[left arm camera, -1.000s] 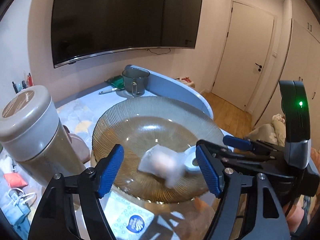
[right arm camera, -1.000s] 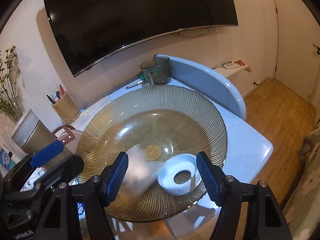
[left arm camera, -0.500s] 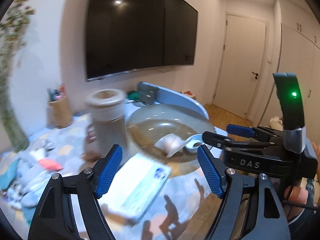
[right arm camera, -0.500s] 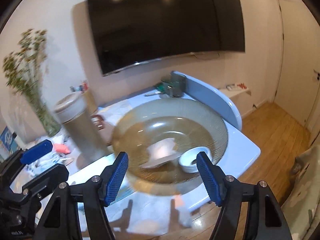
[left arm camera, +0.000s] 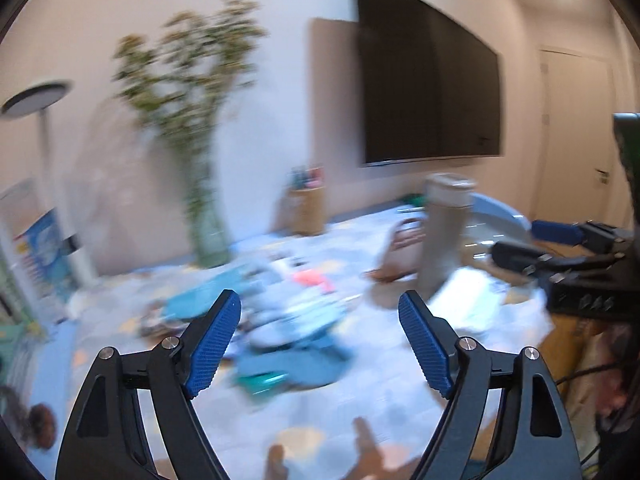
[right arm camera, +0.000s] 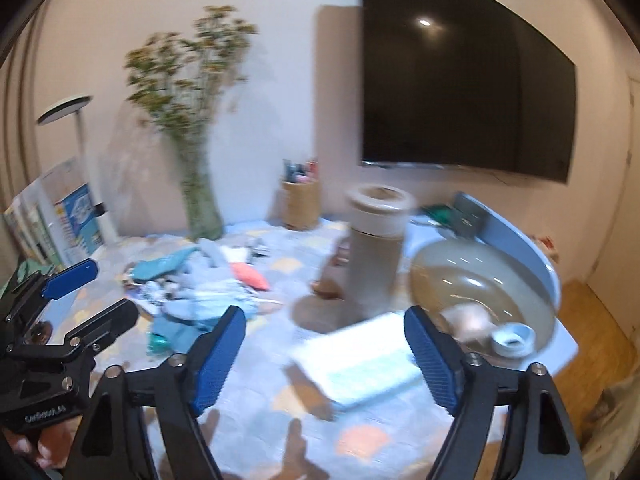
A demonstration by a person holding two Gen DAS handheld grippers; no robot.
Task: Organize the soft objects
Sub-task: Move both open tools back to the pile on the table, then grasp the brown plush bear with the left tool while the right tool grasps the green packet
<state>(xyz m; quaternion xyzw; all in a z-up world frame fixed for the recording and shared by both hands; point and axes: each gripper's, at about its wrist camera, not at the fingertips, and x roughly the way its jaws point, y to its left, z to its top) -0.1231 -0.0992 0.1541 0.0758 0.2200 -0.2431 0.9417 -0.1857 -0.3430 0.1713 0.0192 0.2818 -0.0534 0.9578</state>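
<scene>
Nearest, the left gripper (left arm camera: 320,340) hangs over the table (left arm camera: 384,396) with nothing between its blue pads, its jaws having just been opening; the right gripper (right arm camera: 325,350) is likewise released and empty, its jaws also just widened. Just beyond the right gripper lies a flat white tissue pack (right arm camera: 360,360) on the patterned cloth. Further out and to the left sits the blurred heap of soft objects (right arm camera: 200,292), blue, teal and pink cloth pieces piled together on the table. A tall beige canister (right arm camera: 376,248) stands upright past the pack, with a ribbed glass bowl (right arm camera: 480,280) to its right holding a small white cup (right arm camera: 514,338). Farthest back, a vase of dried flowers (right arm camera: 196,128), a pen holder (right arm camera: 301,202) and a wall television (right arm camera: 460,80).
</scene>
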